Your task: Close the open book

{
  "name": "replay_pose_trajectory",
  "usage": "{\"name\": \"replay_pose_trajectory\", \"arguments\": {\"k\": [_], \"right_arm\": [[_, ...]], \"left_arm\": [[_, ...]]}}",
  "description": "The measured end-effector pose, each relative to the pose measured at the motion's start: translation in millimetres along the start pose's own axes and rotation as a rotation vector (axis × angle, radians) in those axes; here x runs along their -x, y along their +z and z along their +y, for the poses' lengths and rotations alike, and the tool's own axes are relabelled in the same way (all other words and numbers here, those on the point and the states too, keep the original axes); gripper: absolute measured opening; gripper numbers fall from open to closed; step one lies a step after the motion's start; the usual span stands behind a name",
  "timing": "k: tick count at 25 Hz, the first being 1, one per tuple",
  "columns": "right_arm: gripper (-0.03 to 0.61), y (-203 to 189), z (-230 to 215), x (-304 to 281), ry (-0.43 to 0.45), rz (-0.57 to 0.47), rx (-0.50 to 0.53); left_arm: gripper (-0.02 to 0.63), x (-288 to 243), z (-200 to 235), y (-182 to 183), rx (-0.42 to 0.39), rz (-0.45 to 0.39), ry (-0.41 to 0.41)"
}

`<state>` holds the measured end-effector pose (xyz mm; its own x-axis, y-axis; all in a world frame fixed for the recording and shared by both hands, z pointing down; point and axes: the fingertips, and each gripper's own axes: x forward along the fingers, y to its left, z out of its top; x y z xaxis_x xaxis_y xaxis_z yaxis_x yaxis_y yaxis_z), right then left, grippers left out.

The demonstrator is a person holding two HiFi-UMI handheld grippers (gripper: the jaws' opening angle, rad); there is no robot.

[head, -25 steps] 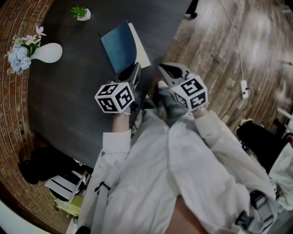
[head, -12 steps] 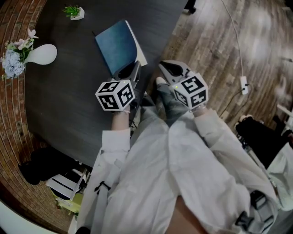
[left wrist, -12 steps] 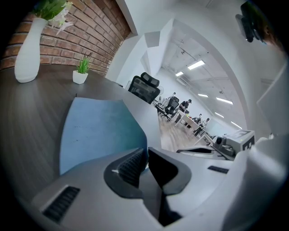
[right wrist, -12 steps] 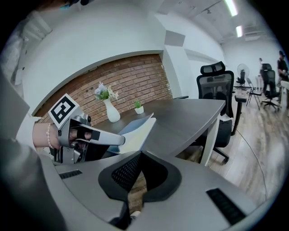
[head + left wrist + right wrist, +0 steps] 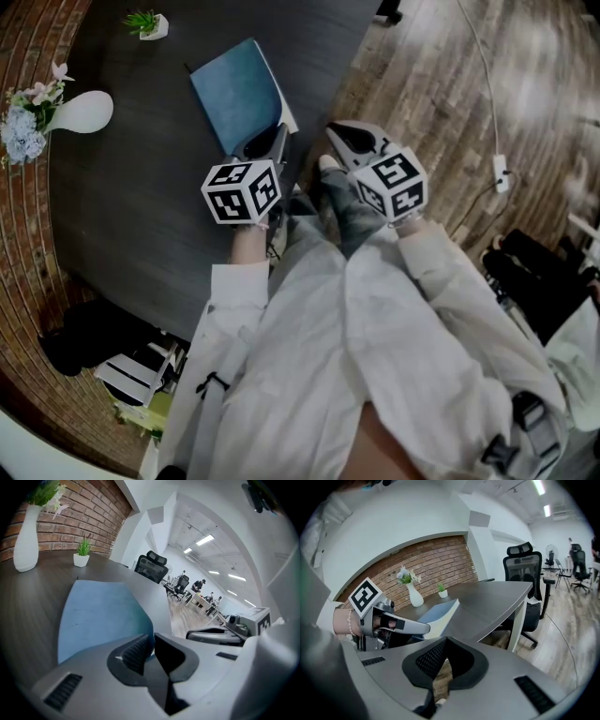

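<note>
Blue-covered book [image 5: 234,94]: closed, flat on dark round table [image 5: 131,216], just ahead of left gripper [image 5: 269,141].
Left gripper: jaws narrowly parted, just been opening, nothing between.
Right gripper [image 5: 345,137]: jaws together, empty.
White ceramic vase [image 5: 86,111]: pale flowers [image 5: 23,127].
Small white pot [image 5: 153,30]: green plant [image 5: 141,18].

Book, vase and plant on the bench
The book [image 5: 239,94] lies on the bench [image 5: 141,216] near its right edge; the vase [image 5: 80,111] stands at the left edge, and the potted plant [image 5: 148,24] stands farther off, between them.
</note>
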<state>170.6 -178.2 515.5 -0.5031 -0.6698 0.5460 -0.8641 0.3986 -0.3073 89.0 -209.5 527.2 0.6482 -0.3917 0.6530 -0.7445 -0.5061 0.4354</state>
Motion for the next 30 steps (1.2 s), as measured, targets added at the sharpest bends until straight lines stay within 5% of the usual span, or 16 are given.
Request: {"name": "replay_pose_trajectory", "arguments": {"k": [8,20,30], "right_arm": [[0.005,-5,-4,0,0.008,0.006,-0.006],[0.005,-5,-13,0,0.009,0.014,-0.011],[0.005,-4,-11,0,0.024,0.012,-0.001]], "left_arm": [[0.041,-4,-1,-2,-0.046,0.047,0.041],[0.066,-9,-6,-5,-0.217,0.114,0.152],[0.090,-11,-13,-8,-0.285,0.137,0.144]]}}
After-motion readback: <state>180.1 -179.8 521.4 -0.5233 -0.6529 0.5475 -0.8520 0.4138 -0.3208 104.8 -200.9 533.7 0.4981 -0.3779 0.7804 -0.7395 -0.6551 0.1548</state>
